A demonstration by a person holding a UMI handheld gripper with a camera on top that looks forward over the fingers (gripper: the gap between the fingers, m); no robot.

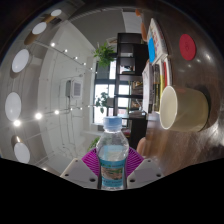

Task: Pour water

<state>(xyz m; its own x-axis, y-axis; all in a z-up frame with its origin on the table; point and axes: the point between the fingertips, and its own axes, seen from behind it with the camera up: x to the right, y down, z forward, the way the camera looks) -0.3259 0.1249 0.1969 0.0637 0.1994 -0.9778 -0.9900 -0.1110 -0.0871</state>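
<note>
The gripper (pixel 112 170) grasps a bottle (pixel 112 152), upright between its fingers with the pink pads (pixel 92 161) pressed against both sides. A cream cup (pixel 184 107) sits up and right of the bottle, apart from it, mouth facing the bottle, tilted sideways.

Hand-held gripper (pixel 112 168) clamps bottle (pixel 112 150); cup (pixel 185 107) beyond.

One clear plastic water bottle with a blue label (pixel 112 158), one cream-coloured round cup (pixel 185 107), two green potted plants (pixel 104 53).
</note>
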